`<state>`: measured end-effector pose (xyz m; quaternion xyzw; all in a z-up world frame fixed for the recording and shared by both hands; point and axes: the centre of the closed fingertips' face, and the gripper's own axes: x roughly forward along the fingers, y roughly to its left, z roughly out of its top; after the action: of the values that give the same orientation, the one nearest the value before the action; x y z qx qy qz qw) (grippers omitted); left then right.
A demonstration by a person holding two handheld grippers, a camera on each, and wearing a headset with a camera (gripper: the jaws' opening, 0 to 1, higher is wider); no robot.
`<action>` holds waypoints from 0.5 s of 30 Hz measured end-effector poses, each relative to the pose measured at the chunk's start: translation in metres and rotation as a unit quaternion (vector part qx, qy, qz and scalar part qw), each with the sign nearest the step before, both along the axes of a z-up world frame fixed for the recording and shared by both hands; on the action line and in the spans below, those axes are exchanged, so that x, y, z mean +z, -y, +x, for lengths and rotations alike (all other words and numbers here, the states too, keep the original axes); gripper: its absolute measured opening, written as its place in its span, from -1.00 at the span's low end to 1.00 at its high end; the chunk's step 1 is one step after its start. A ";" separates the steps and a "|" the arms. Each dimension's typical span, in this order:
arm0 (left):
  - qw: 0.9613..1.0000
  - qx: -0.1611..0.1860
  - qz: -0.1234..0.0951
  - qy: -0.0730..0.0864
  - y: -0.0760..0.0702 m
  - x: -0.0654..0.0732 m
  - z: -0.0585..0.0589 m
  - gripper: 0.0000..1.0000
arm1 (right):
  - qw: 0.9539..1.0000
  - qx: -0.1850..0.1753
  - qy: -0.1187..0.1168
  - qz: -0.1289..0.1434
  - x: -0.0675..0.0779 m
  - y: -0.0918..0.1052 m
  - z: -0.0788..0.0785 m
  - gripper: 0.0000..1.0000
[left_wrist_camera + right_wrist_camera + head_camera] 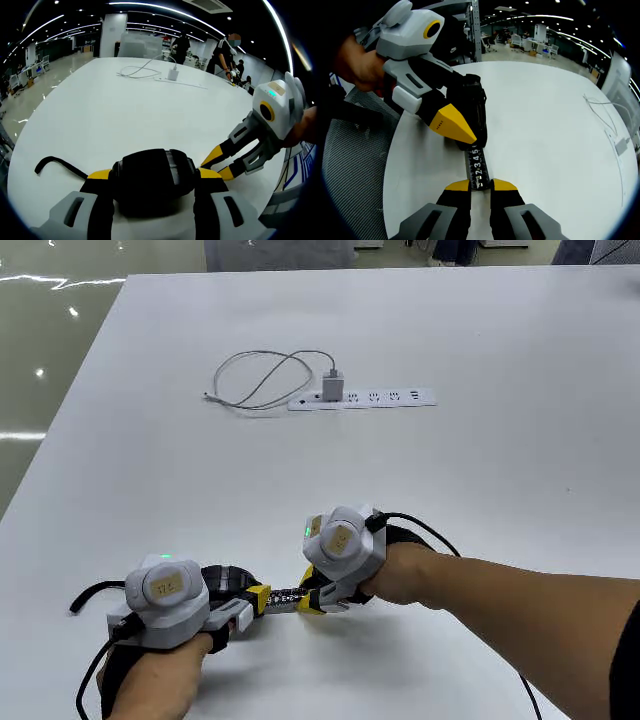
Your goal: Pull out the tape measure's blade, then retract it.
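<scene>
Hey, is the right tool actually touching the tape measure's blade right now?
Touching. In the right gripper view, the right tool has its jaws pinched on the end of the blade, with no gap.

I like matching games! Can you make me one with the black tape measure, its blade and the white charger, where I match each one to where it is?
Things:
1. tape measure case
2. blade
3. white charger

Places:
A. plugged into the power strip far across the table
B. pinched between the tips of the right gripper
C. clamped in the left gripper

Right pairs: 1-C, 2-B, 3-A.
</scene>
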<state>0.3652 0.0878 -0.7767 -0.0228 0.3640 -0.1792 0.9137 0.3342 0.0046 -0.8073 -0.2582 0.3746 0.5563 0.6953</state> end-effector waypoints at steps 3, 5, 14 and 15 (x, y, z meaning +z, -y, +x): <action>1.000 0.000 -0.001 0.000 0.000 0.000 0.000 0.21 | 1.000 0.001 -0.002 0.005 0.000 -0.001 0.000 -0.80; 1.000 0.000 -0.001 0.000 0.000 0.000 0.000 0.21 | 1.000 -0.002 -0.004 0.010 0.000 -0.002 0.000 -0.80; 1.000 0.000 -0.001 0.000 0.000 0.000 0.000 0.21 | 1.000 -0.001 -0.005 0.021 0.002 -0.006 0.000 -0.80; 1.000 0.000 -0.001 0.000 0.000 0.000 0.000 0.21 | 1.000 -0.003 -0.004 0.023 0.002 -0.006 0.000 -0.80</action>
<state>0.3652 0.0876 -0.7770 -0.0242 0.3641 -0.1799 0.9135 0.3342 0.0110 -0.8055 -0.2391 0.3655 0.5639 0.7009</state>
